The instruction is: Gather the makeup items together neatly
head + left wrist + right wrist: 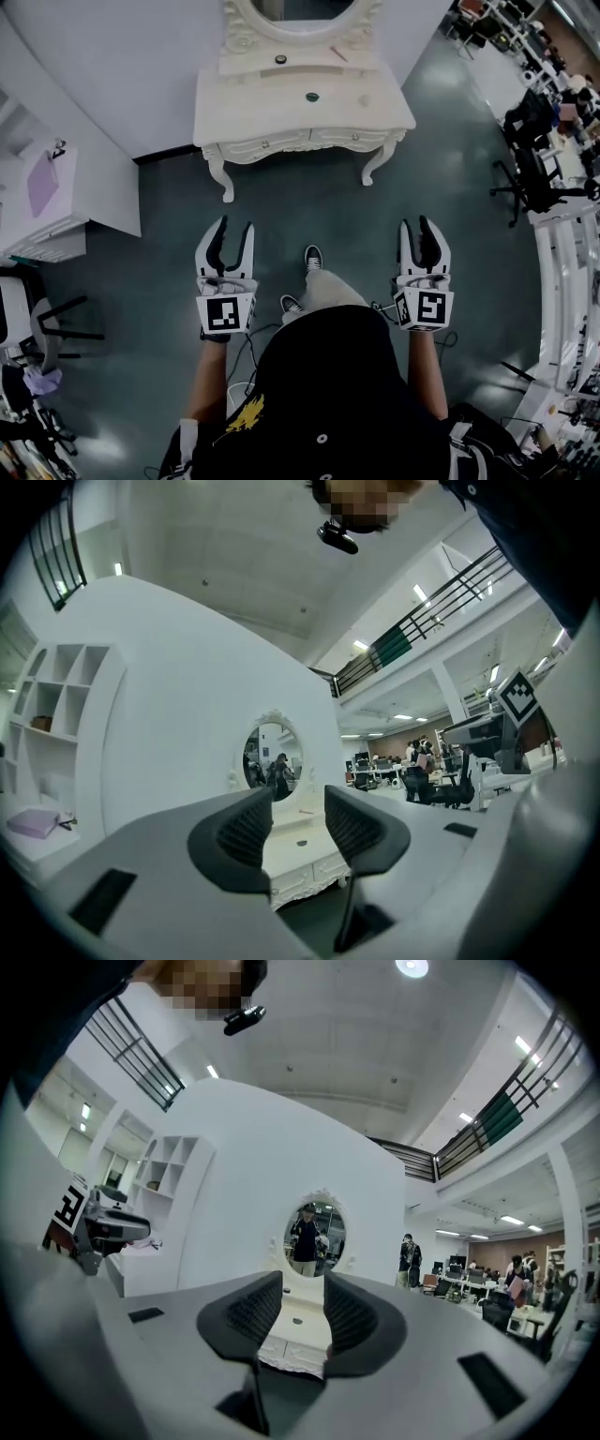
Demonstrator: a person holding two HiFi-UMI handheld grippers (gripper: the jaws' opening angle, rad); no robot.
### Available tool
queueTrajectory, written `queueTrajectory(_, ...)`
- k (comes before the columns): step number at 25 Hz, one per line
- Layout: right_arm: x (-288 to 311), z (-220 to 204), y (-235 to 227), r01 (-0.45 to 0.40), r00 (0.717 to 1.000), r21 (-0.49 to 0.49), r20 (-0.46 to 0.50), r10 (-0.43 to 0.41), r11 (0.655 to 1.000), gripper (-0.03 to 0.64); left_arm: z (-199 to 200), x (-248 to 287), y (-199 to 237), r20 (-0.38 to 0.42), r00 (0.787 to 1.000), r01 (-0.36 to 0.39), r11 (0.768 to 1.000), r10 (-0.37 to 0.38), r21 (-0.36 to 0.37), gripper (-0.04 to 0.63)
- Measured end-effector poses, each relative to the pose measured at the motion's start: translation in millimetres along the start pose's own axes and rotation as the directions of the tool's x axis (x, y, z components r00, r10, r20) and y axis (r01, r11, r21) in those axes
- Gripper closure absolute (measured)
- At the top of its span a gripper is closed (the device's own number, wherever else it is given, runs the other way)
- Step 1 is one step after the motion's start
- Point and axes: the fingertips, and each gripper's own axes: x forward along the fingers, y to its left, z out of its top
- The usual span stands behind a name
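Left gripper [235,227] and right gripper [415,225] sit mid-frame, jaws apart and empty, pointing up-frame at the dressing table [244,105]. Makeup is on its top, upper centre: dark pot [280,59], green pot [312,96], and pink stick [337,54] lying diagonally, upper-left to lower-right.

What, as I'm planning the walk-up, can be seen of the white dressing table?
The dressing table is white and ornate, seemingly painted wood, with curved legs, knobbed drawers and a raised shelf under an oval mirror. It stands upright on the dark floor against a white wall. A round dark item lies on its top; a second dark item and a thin pink item lie on the shelf.
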Motion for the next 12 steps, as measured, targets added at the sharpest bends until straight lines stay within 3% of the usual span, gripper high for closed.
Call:
queueTrajectory(6, 6.0, -11.0, 9.8, -0.072, 0.997, 0.053, -0.025, 0.073, 0.996, 0.344, 6.9, 6.0, -2.2, -0.005, 1.0, 0.016, 0.996, -0.017, -0.084, 0.289)
queueTrajectory(9, 13.5, -12.4, 9.2, -0.102, 0.994, 0.069, -0.034, 0.104, 0.992, 0.28, 4.9, 9.4, -5.5, -0.036, 0.999, 0.023, 0.998, -0.025, -0.059, 0.252)
queueTrajectory(12, 16.9, -15.7, -4.2, -0.094, 0.994, 0.05, -0.042, 0.097, 0.994, 0.224, 10.6, 11.8, -13.4, -0.014, 1.0, 0.008, 1.0, -0.008, -0.027, 0.224)
